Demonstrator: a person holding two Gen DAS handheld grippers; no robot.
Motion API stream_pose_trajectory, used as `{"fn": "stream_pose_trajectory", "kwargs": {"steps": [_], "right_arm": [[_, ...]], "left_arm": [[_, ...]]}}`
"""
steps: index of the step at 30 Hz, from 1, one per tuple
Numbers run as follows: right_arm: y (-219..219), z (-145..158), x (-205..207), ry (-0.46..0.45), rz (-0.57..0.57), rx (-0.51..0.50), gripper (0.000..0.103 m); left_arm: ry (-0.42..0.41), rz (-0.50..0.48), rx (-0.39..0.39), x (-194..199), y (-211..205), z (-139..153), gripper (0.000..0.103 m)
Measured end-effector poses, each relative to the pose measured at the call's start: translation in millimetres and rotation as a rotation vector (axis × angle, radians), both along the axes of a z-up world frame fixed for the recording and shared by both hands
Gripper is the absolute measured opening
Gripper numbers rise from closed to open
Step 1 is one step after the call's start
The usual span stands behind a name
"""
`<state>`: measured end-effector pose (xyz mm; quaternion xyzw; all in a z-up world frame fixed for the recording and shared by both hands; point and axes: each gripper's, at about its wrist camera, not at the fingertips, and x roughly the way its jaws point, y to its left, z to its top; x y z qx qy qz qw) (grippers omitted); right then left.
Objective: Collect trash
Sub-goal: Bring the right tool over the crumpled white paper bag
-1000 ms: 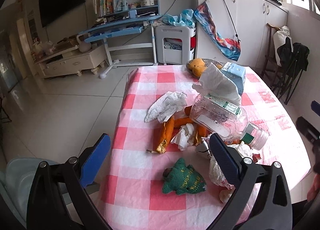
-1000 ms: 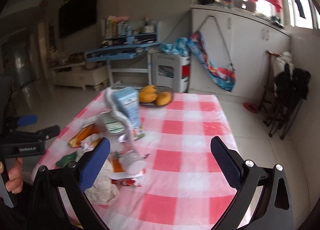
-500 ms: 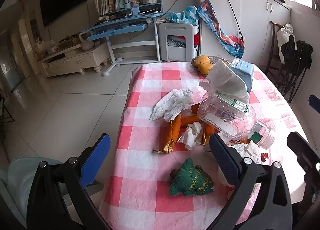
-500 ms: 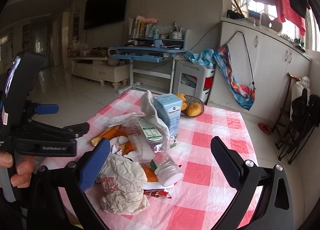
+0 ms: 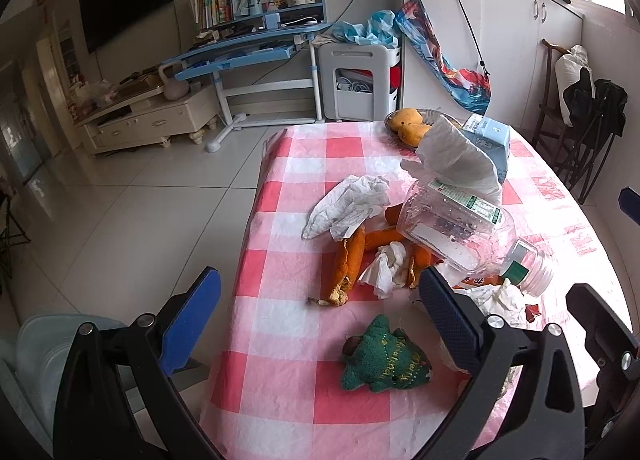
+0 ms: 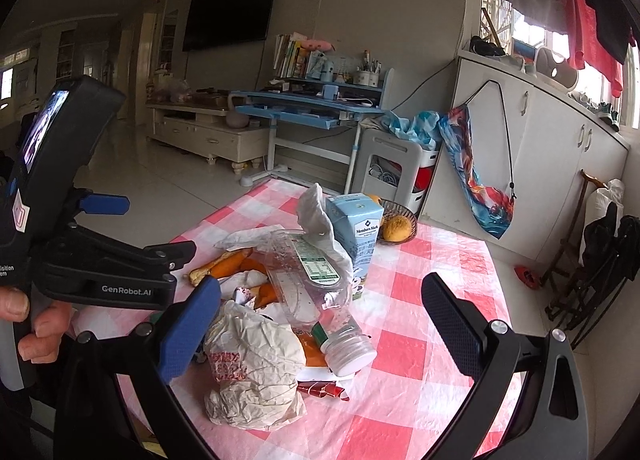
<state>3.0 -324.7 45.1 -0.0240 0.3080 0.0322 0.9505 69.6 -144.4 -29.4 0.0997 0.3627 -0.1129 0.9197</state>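
Trash lies heaped on a pink checked tablecloth [image 5: 288, 348]. The heap holds a clear plastic bottle [image 5: 460, 232] on its side, crumpled tissue [image 5: 348, 205], orange peels [image 5: 348, 264] and a crumpled paper wrapper [image 6: 252, 364]. A blue milk carton [image 6: 356, 236] stands behind the bottle [image 6: 316, 284]. A small green plush toy [image 5: 384, 360] lies nearest my left gripper [image 5: 320, 318], which hovers open and empty above the table's near edge. My right gripper [image 6: 320, 322] is open and empty, with the wrapper and bottle cap between and below its fingers.
A basket of yellow fruit [image 5: 408, 125] sits at the table's far end. A pale blue seat or bin [image 5: 36, 348] is low at the left, off the table. Folded chairs [image 5: 592, 131] stand on the right. A hand [image 6: 24, 320] holds the left gripper's handle.
The right gripper has swung left from the bare side of the table to face the trash heap. The left view has risen and drawn back a little. Both grippers stayed open.
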Motion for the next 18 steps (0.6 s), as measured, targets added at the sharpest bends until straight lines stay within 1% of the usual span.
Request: {"fn": "stream_pose_trajectory", "kwargs": {"steps": [18], "right_arm": [[0.5, 0.2, -0.7, -0.001, 0.001, 0.0, 0.097]], "left_arm": [[0.024, 0.005, -0.004, 1.1, 2.7, -4.1, 0.096]]}}
